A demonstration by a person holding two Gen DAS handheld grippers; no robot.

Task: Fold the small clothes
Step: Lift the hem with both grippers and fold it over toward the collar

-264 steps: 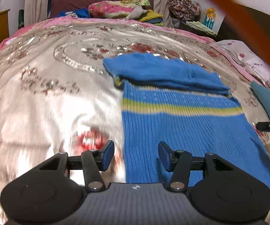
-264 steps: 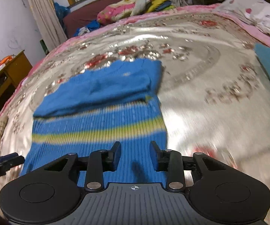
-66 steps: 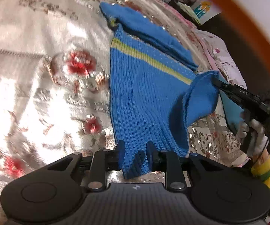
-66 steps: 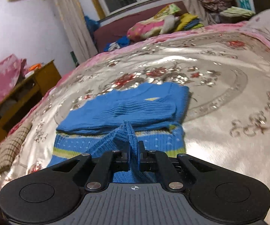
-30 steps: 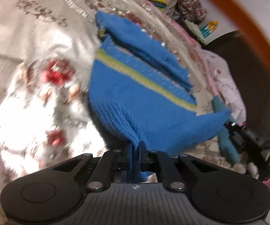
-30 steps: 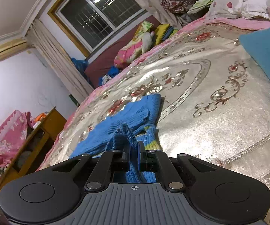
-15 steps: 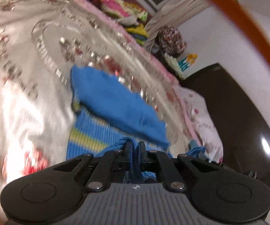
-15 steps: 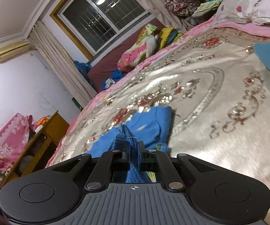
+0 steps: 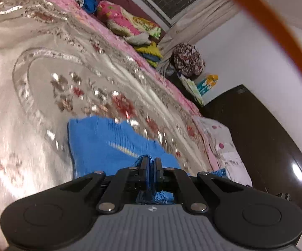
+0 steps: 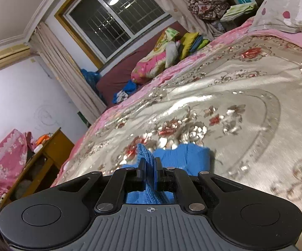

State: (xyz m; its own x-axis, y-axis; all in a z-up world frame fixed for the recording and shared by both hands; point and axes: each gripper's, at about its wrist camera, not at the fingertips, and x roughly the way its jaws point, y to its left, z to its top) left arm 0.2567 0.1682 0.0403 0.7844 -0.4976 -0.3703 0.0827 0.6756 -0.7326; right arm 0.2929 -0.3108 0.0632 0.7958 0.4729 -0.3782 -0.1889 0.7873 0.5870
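Left gripper [image 9: 150, 162]: jaws clamped on a ribbed edge of the blue knit sweater [image 9: 100, 144]. Right gripper [image 10: 150, 163]: jaws likewise pinch a knit fold. The sweater lies near, on the shiny floral-embroidered bedspread [image 10: 245, 113].

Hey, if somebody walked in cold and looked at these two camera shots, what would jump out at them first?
Most striking is the bright blue sweater against the shiny floral bedspread, low in the centre of both views. Each gripper is clamped on a bunch of its knit: the left gripper and the right gripper. Beyond that, the barred window and the pile of colourful bedding at the far edge of the bed draw the eye.
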